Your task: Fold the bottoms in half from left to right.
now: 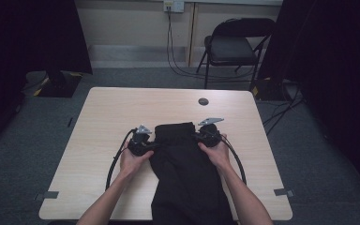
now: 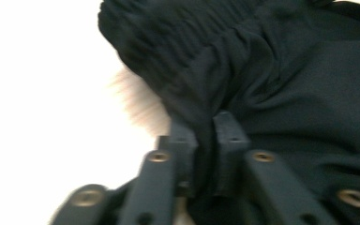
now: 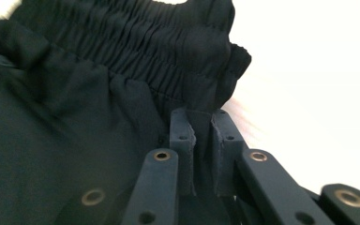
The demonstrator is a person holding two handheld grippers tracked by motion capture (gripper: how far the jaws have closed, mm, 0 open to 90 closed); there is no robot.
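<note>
A black folding chair (image 1: 234,47) stands on grey carpet (image 1: 318,154).

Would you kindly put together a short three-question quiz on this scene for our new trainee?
1. True or false: the left gripper is shut on the black garment.
2. Which part of the garment does the right gripper pinch: A) a trouser hem, B) the cloth just below the gathered elastic waistband, C) a pocket flap?
3. What stands on the floor beyond the table?

Key: 1 true; 2 B; 3 a folding chair.
</note>
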